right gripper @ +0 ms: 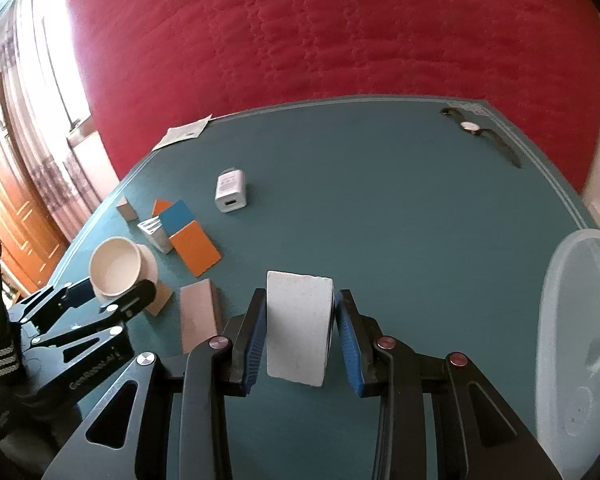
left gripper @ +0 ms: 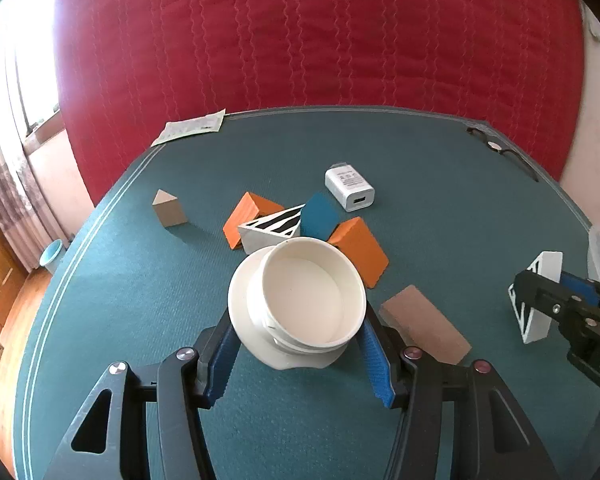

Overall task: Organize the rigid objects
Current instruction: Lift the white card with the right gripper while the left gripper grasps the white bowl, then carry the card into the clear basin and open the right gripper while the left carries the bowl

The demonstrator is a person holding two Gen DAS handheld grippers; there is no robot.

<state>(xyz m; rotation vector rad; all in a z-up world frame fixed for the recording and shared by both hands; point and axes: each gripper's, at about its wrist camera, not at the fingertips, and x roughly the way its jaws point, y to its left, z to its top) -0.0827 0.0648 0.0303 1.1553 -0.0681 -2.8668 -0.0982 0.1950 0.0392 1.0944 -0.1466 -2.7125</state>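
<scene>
Blocks (left gripper: 360,254) lie scattered on the table (left gripper: 140,320), and we clamp a stiff, light white prism (right gripper: 300,332) by its flat sides in our right gripper (right gripper: 300,340) while our left gripper (left gripper: 298,356) pinches a smooth, slippery white cup (left gripper: 308,300) across its wall.

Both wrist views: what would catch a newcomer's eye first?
The white cup tilted in the left gripper and the white block clamped in the right gripper. Behind them, orange blocks and a blue block cluster on the green table before a red quilt.
</scene>
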